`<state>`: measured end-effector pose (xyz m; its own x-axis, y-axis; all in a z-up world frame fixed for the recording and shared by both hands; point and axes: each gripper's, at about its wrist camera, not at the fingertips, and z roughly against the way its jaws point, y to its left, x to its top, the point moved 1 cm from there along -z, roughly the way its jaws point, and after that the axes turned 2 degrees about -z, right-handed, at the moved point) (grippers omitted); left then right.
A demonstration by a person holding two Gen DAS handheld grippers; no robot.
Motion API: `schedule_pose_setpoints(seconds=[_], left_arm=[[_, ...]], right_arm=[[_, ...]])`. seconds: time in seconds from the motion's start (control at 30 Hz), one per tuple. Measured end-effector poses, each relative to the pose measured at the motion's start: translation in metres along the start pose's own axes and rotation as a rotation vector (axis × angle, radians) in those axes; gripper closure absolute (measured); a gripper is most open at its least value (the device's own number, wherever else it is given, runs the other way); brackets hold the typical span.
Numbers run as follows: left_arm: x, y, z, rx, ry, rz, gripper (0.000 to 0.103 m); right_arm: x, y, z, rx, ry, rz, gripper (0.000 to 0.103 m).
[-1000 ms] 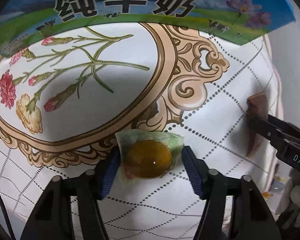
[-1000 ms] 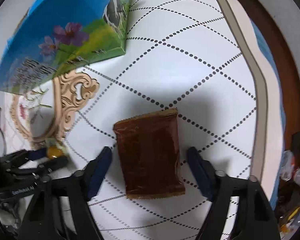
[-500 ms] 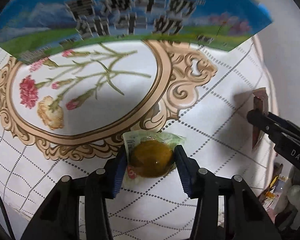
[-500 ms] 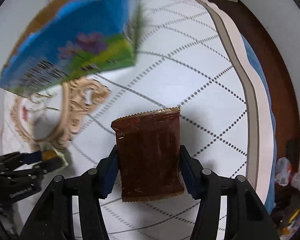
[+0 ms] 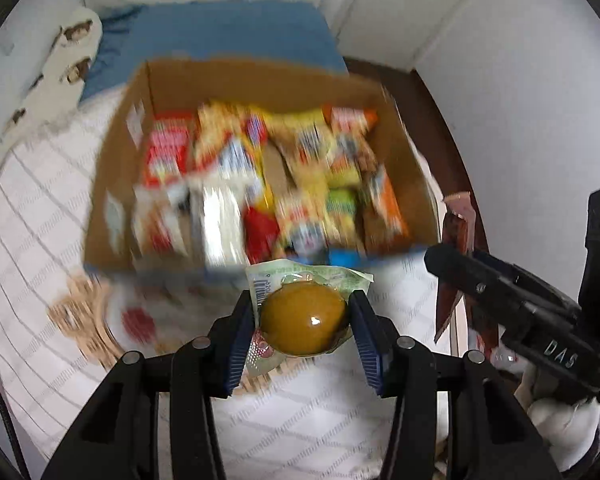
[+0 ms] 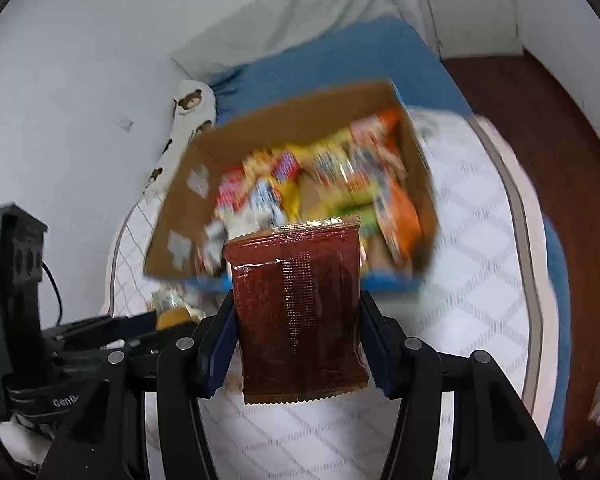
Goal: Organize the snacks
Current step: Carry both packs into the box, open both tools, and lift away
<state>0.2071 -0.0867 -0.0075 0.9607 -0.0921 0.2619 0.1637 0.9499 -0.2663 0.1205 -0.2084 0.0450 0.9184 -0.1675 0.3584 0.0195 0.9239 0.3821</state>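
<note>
My left gripper (image 5: pixel 303 322) is shut on a small clear packet with a round amber-brown snack (image 5: pixel 303 323) inside, held above the white quilted bed cover (image 5: pixel 44 264). My right gripper (image 6: pixel 298 322) is shut on a flat dark-brown snack packet (image 6: pixel 298 312), gripped by its two side edges and held upright. Beyond both stands an open cardboard box (image 5: pixel 256 80) (image 6: pixel 292 114), blurred, filled with several colourful snack packs (image 5: pixel 260 176). The right gripper (image 5: pixel 512 300) with its brown packet (image 5: pixel 456 228) shows at the right of the left wrist view. In the right wrist view the left gripper (image 6: pixel 148 320) sits low on the left.
A blue sheet (image 5: pixel 220 36) and a pale pillow (image 6: pixel 300 12) lie behind the box. A white bear-print cushion (image 5: pixel 56 76) rests along the wall on the left. White walls (image 5: pixel 520 80) close both sides, and dark wooden floor (image 6: pixel 540 120) runs right of the bed.
Both grippers closed on their snacks, then rose off the cover and tilted up. The box, seen before only by its printed side, now shows its open top and contents.
</note>
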Motion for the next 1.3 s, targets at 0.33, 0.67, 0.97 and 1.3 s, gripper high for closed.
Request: schedule_pose_setpoints(seconds=[0.33, 0.67, 0.97, 1.3], left_arm=[[0.107, 0.06, -0.057, -0.011, 0.105, 0.143, 0.058], [0.138, 0.077, -0.125, 0.098, 0.253, 0.144, 0.046], [0.133, 0.069, -0.123, 0.173, 0.189, 0.073, 0.03], [0.101, 0.062, -0.103, 0.294, 0.079, 0.012, 0.018]], right_arm=[[0.092, 0.033, -0.08, -0.055, 0.087, 0.04, 0.044], [0.109, 0.014, -0.163, -0.116, 0.257, -0.038, 0.018], [0.102, 0.002, -0.165, -0.2, 0.254, -0.018, 0.005], [0.092, -0.002, -0.132, -0.306, 0.158, 0.031, 0.005]])
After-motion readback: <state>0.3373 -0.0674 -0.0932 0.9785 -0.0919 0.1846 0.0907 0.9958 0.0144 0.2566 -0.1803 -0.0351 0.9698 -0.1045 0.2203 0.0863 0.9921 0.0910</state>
